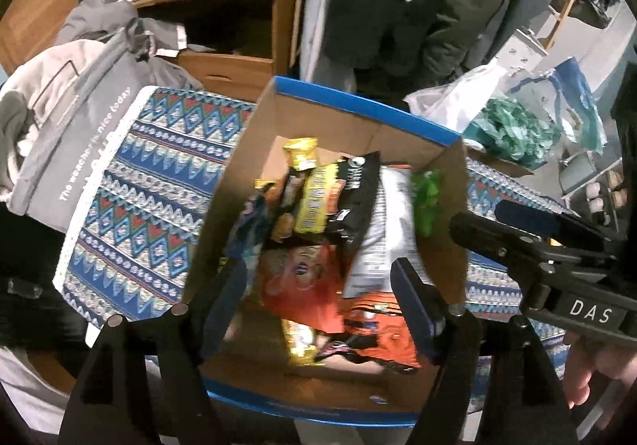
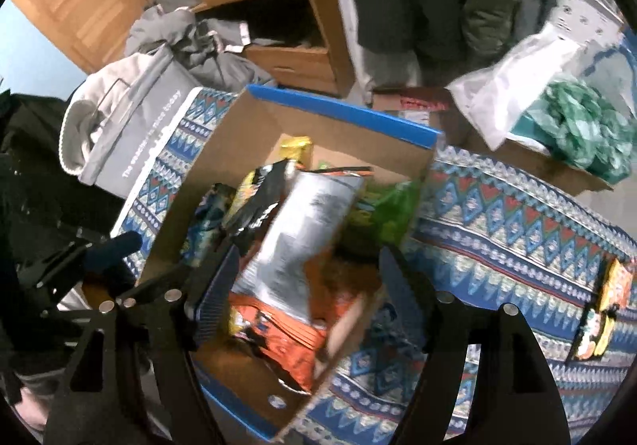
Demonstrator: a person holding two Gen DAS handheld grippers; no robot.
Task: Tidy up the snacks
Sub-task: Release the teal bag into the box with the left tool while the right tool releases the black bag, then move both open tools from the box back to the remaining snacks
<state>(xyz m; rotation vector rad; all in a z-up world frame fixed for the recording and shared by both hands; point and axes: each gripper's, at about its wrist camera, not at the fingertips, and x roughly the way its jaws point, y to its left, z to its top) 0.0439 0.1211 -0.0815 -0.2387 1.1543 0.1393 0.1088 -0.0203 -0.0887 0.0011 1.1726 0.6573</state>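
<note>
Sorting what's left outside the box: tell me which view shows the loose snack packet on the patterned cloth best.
Right wrist view: the loose snack packet lies on the patterned cloth, right of the box. The left wrist view does not show it at all.

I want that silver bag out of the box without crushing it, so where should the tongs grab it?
Grip the silver bag by its flat upper edge, coming from above. It lies tilted on top of the other snacks in the cardboard box, so that edge is exposed. The right tongs hover open nearby.

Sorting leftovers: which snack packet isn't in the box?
The orange-and-yellow packet lying alone on the patterned cloth; all others sit inside the cardboard box.
</note>
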